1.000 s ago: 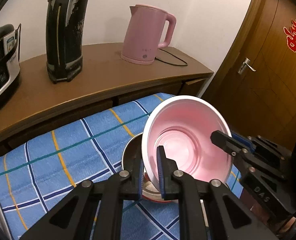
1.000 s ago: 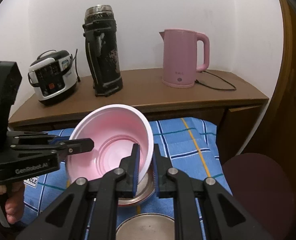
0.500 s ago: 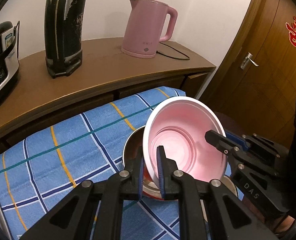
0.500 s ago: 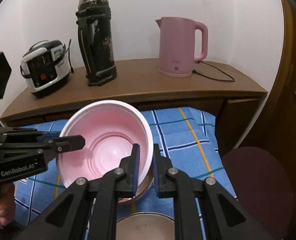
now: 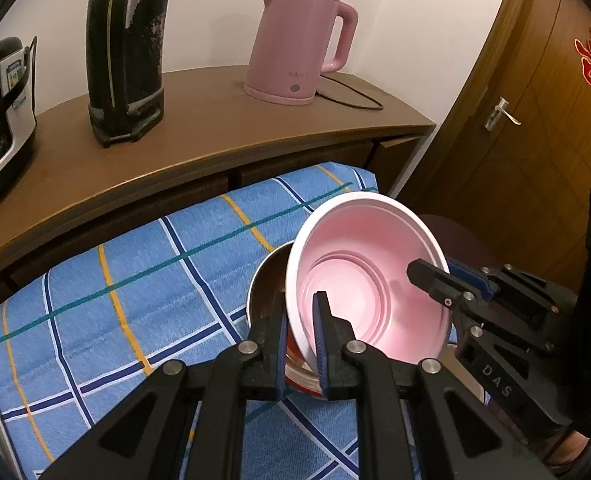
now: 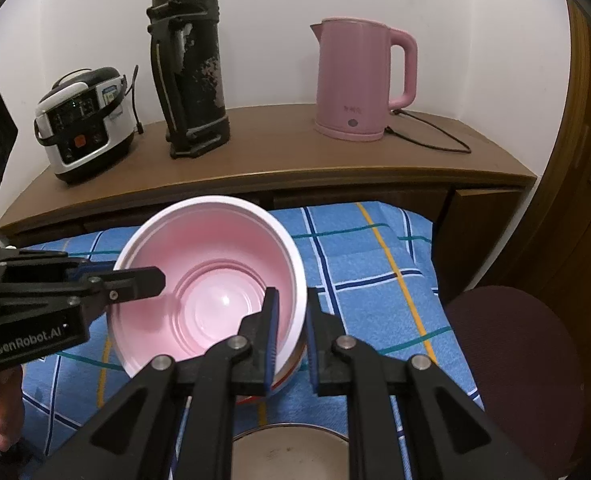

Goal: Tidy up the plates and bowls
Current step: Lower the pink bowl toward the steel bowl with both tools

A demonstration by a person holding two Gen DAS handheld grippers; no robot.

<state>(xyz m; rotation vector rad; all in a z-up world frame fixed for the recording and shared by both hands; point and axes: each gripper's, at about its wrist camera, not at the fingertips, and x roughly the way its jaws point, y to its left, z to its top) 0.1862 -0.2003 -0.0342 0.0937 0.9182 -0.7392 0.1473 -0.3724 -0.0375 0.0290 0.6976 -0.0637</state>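
A blue checked cloth (image 5: 135, 280) covers the table; above it a tilted pink bowl (image 6: 211, 280) hangs over a metal bowl (image 5: 269, 276). The left gripper (image 5: 300, 320) and right gripper (image 6: 291, 320) each clench opposite rims. Uneven lowering could twist it free or knock the metal bowl.

Both black tools (image 5: 300, 344) (image 6: 291, 332) have blue pads, silver screws, seemingly white lettering.
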